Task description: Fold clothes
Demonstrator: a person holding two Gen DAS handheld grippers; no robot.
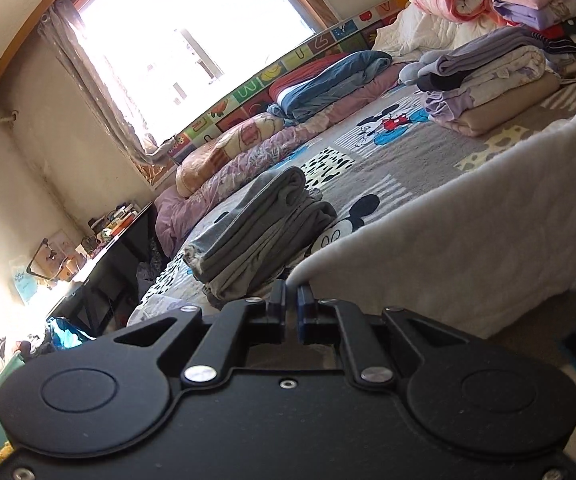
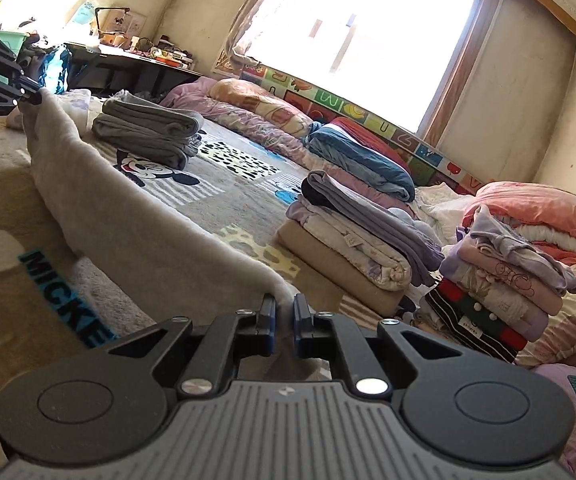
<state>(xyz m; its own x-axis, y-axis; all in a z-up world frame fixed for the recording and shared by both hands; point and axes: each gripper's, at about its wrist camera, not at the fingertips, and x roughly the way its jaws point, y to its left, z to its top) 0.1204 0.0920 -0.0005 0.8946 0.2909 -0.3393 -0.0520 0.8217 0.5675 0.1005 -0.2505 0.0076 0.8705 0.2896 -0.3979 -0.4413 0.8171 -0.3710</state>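
Observation:
A pale grey fleece garment (image 2: 135, 216) hangs stretched above the bed between my two grippers. In the left wrist view my left gripper (image 1: 291, 294) is shut on one corner of the grey garment (image 1: 468, 232), whose top edge runs up to the right. The right wrist view has my right gripper (image 2: 283, 306) shut on the other corner. At that view's far left, my left gripper (image 2: 35, 98) pinches the far corner. The cloth's lower part drapes down onto the Mickey bedspread (image 2: 223, 168).
Folded grey clothes (image 1: 263, 224) lie in a stack on the bed. A taller folded pile (image 2: 364, 240) and a stack of lilac and pink garments (image 2: 512, 280) stand to the right. Rolled quilts (image 1: 239, 156) line the wall under the window. A dark desk (image 2: 127, 64) stands beyond the bed.

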